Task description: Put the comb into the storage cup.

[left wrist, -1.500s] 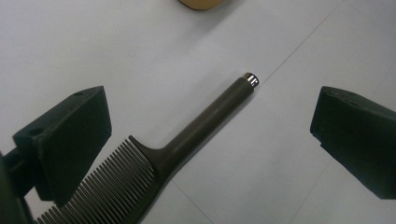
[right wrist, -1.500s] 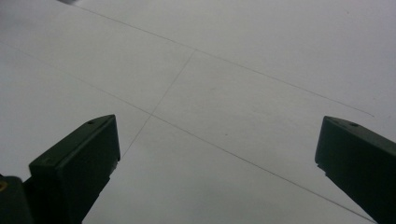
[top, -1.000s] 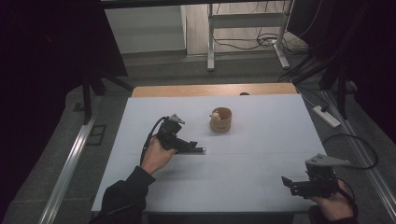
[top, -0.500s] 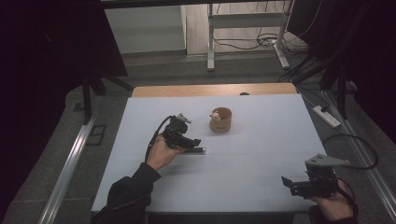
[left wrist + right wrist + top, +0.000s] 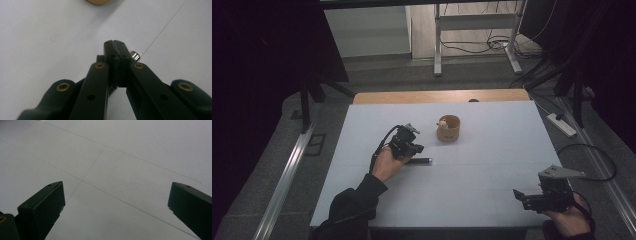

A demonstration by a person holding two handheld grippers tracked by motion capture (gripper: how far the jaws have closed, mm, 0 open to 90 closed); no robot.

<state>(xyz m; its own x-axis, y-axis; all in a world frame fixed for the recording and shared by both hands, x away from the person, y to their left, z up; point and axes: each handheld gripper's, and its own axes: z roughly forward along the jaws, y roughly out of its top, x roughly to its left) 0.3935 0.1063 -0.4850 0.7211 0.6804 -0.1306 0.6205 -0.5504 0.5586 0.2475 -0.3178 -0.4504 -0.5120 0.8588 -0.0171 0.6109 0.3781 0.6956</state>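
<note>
Left tongs (image 5: 115, 45) clamped on slim black pen (image 5: 420, 161), silver tip showing

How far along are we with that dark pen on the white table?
Done: the left gripper has just closed its jaws on the slim dark pen with a silver tip, which lies on the white table. In hand: that grasp. Left: lifting it, probably toward the round wooden cup. The right gripper waits open near the table's front edge.
</note>
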